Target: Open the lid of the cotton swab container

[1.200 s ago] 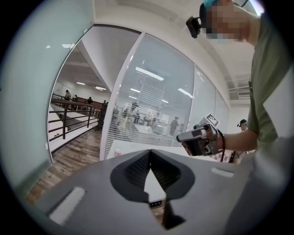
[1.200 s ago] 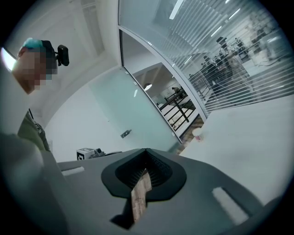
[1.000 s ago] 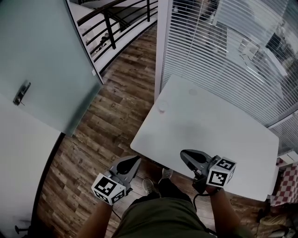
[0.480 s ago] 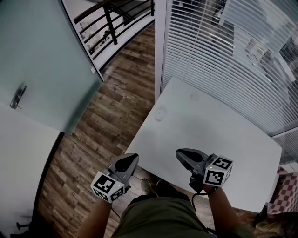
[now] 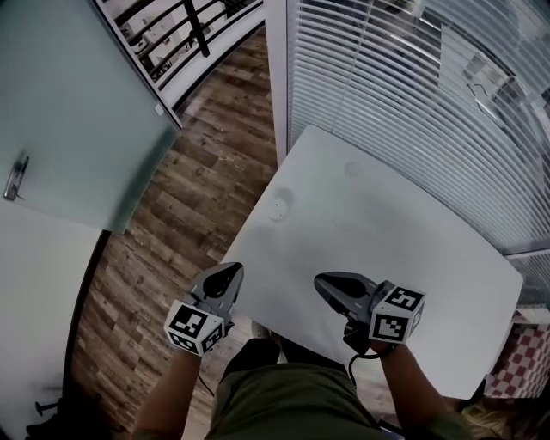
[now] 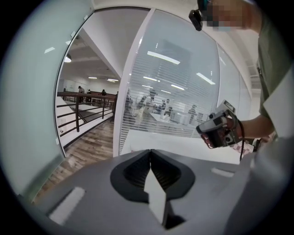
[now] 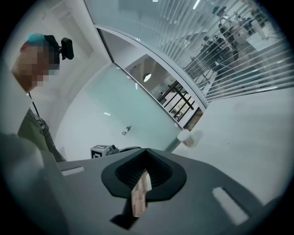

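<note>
The cotton swab container (image 5: 280,204) is a small, clear round tub with its lid on, near the left edge of the white table (image 5: 404,258). In the right gripper view the container (image 7: 189,137) stands ahead and to the right of the jaws, well apart from them. My left gripper (image 5: 230,272) is shut and empty, held over the floor just off the table's near left corner. My right gripper (image 5: 320,283) is shut and empty above the table's near edge. The left gripper view shows the right gripper (image 6: 219,131) off to the right.
A frosted glass door (image 5: 77,129) with a metal handle (image 5: 15,176) stands at the left. A glass wall with white blinds (image 5: 412,94) runs behind the table. Wooden floor (image 5: 185,202) lies to the left, a dark railing (image 5: 193,26) beyond it. Checked cloth (image 5: 524,361) shows at the right.
The view has swung so the table and container sit lower and nearer. Both grippers have drifted a little to the left and stay shut.
</note>
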`<state>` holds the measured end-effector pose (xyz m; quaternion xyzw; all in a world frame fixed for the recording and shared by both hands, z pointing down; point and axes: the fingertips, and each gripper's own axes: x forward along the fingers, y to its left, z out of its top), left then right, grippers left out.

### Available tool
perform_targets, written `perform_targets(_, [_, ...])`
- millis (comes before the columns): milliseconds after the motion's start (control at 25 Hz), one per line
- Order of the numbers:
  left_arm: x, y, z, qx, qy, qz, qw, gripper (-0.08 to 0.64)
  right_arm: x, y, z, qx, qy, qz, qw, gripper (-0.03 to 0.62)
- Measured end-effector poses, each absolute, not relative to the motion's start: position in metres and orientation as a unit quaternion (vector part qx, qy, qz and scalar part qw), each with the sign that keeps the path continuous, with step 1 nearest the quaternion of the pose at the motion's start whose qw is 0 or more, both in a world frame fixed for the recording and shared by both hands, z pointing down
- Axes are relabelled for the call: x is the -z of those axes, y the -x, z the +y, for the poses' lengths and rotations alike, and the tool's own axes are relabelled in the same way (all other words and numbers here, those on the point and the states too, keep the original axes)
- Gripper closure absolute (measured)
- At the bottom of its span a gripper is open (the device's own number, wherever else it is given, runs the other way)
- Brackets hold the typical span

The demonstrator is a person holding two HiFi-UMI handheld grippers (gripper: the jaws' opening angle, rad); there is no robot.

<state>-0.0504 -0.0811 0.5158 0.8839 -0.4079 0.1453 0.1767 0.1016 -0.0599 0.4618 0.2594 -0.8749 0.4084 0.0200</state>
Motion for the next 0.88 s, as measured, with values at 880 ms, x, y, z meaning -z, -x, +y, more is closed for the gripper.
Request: perform_targets(880, [-0.619, 0.018, -0.167, -0.246, -0.889, -0.363, 0.131, 0.445, -0.535, -0.115, -0.073, -0.466, -0.264, -0.844, 0.031, 0.583])
